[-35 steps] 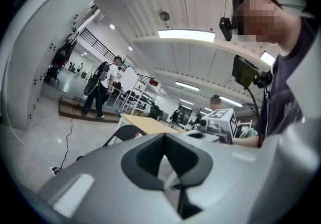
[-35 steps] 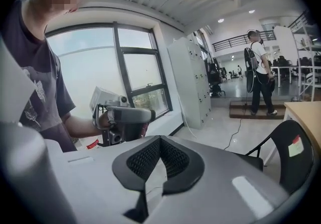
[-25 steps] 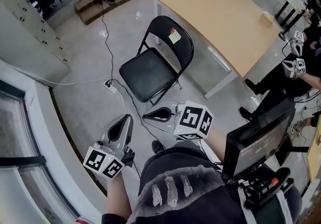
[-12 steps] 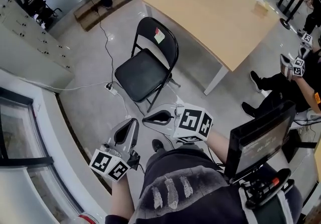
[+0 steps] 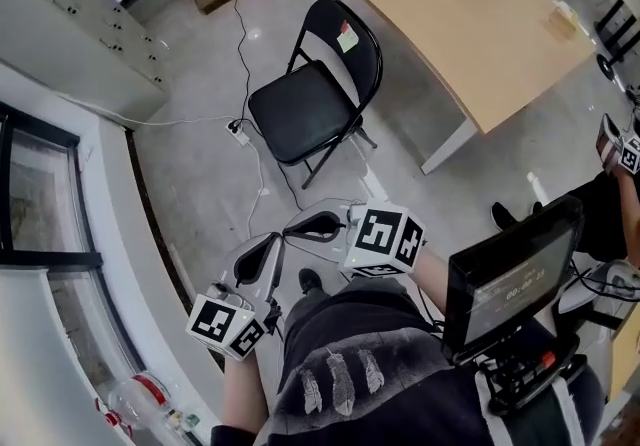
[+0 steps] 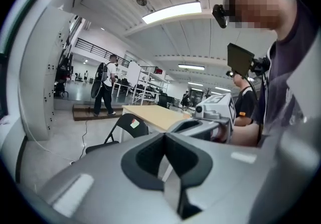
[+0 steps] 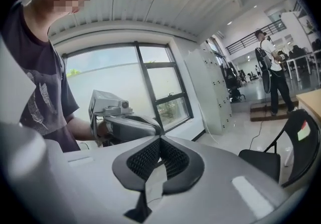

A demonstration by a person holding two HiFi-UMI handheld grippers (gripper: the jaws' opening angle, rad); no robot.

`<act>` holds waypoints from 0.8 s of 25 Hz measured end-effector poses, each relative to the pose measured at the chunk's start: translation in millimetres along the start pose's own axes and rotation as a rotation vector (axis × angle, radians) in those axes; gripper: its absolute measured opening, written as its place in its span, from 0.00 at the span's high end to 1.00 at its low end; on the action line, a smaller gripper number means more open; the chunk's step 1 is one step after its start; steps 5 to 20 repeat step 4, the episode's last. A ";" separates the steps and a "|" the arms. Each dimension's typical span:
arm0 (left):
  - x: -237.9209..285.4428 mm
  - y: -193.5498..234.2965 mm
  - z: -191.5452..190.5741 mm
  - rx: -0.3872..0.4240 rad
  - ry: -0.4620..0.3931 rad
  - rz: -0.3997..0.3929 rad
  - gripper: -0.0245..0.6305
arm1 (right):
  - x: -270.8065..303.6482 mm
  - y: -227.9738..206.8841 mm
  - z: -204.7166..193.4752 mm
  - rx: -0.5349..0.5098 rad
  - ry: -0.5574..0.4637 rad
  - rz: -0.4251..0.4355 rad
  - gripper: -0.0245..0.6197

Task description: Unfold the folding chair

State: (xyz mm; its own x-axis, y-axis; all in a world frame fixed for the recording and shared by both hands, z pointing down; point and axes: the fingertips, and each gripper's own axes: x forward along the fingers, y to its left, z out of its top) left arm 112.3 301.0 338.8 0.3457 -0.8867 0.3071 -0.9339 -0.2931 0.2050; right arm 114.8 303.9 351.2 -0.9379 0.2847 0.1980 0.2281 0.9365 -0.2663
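The folding chair (image 5: 315, 109) stands at twelve o'clock, seat already down, well apart from the slightly nearer right gripper (image 5: 292, 231) and the left gripper (image 5: 271, 244), both with fingers pressed together, empty

Bare floor (image 5: 200, 174) is lying open between me and the chair (image 5: 310, 114), giving me a free way in. A cable (image 5: 262, 179) and a power strip (image 5: 238, 131) are trailing across it just beside the chair's legs. The table (image 5: 470, 24) is crowding the chair's back and right. A monitor (image 5: 510, 279) is blocking my right side, and the window wall (image 5: 60, 234) is hemming in my left.
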 end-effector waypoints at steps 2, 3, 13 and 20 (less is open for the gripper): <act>-9.0 5.6 -2.2 -0.011 -0.011 0.020 0.96 | 8.0 6.6 2.4 -0.027 0.018 0.010 0.96; -13.3 8.2 -2.9 -0.011 -0.016 0.031 0.96 | 11.5 9.3 3.5 -0.034 0.023 0.014 0.96; -17.5 10.8 -3.5 -0.009 -0.022 0.041 0.96 | 14.9 11.9 4.6 -0.039 0.028 0.018 0.96; -17.5 10.8 -3.5 -0.009 -0.022 0.041 0.96 | 14.9 11.9 4.6 -0.039 0.028 0.018 0.96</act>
